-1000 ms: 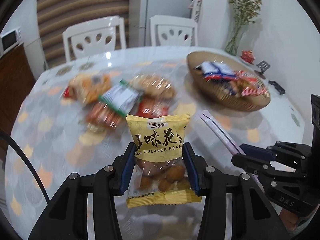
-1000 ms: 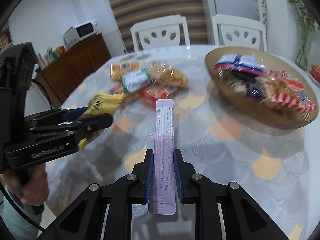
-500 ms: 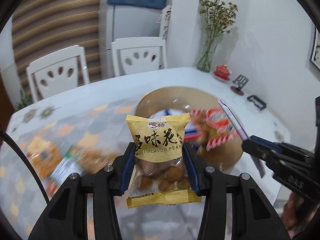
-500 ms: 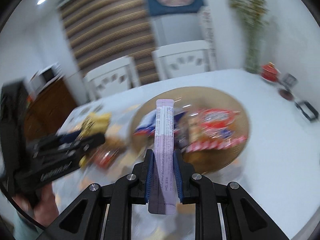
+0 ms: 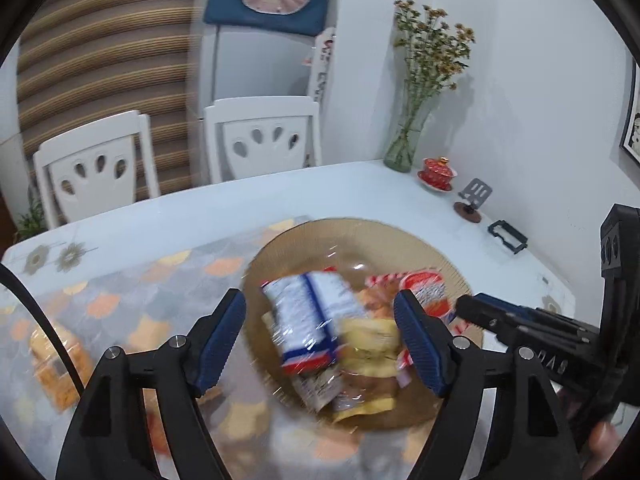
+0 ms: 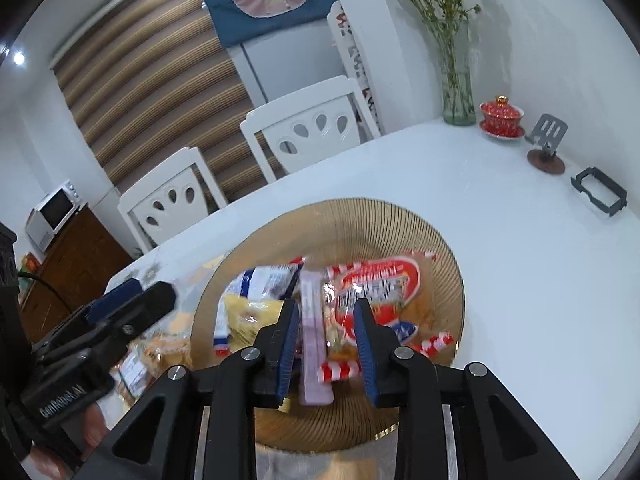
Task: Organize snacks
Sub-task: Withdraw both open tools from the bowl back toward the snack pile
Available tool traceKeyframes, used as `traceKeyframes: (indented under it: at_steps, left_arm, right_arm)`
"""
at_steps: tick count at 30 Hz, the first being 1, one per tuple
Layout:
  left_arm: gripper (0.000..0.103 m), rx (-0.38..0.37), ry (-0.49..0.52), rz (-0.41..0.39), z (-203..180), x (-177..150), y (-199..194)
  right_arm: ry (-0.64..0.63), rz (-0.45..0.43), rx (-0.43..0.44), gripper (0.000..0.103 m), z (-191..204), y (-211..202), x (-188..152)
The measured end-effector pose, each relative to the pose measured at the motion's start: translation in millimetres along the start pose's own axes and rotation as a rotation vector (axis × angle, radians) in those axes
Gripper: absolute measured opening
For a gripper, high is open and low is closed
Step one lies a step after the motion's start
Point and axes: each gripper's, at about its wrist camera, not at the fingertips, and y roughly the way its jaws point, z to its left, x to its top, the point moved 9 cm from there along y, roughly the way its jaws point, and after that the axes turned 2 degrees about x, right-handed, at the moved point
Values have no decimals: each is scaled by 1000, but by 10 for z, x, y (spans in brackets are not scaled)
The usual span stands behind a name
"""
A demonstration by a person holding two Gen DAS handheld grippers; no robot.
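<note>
An amber glass bowl [image 5: 360,226] [image 6: 440,240] holds several snack packets. My left gripper [image 5: 318,298] [image 6: 148,292] hangs over it, its jaws opening wide and empty. Below them the yellow peanut packet [image 5: 370,344] [image 6: 248,316] lies blurred in the bowl, beside a blue-and-white packet [image 5: 308,320] and a red-and-white packet [image 5: 426,292] [image 6: 376,292]. My right gripper [image 6: 327,305] [image 5: 472,308] is over the bowl's near side, jaws opening. The purple snack stick [image 6: 314,340] stands between them against the left pad, clear of the right pad.
Loose orange packets [image 5: 56,364] [image 6: 136,368] lie on the patterned cloth left of the bowl. A vase of dried flowers [image 5: 404,148], a red lidded cup [image 5: 438,170], a phone stand [image 5: 476,196] and a black holder [image 5: 508,236] line the wall side. Two white chairs [image 5: 260,136] stand behind the table.
Both grippers swung from the loose snacks over to the bowl. The left one let go of the yellow peanut packet, which dropped in. The right jaws parted around the purple stick.
</note>
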Motion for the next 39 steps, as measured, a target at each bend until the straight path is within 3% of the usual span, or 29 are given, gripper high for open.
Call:
traceKeyframes:
  at_steps: [6,11,17,23,26,30,36,39]
  left_arm:
    - [75,109,-53,-9,580,-417,-573]
    - [75,242,-191,-8,1386,-985,-1081]
    - [75,370,-353,70,2145,-1702,-1112]
    - [73,331,-491,135,2470,-2231,-816]
    - [75,303,-511,76,2507,-2168,-863]
    - [75,279,-536,77,2529,-2196,-833]
    - [75,288,-488,93,2426,-2202,-843]
    - [75,300,-473,102,2412,-2205,-831]
  right_arm:
    - [-48,53,151,27,471,-96,-310]
    - [-174,78,256,27,1070,-145,-639]
    - [-287,141,276,27,1508,227,-1223]
    - [-342,196,226,27,1493,737,-1750]
    - [-326,197,246,27,1472,764,-1705]
    - [-277,241,247,29,1375,838,-1719]
    - [-253,217,252,30,1358,806,-1669]
    - [-246,227,257,45,1348,809,-1673]
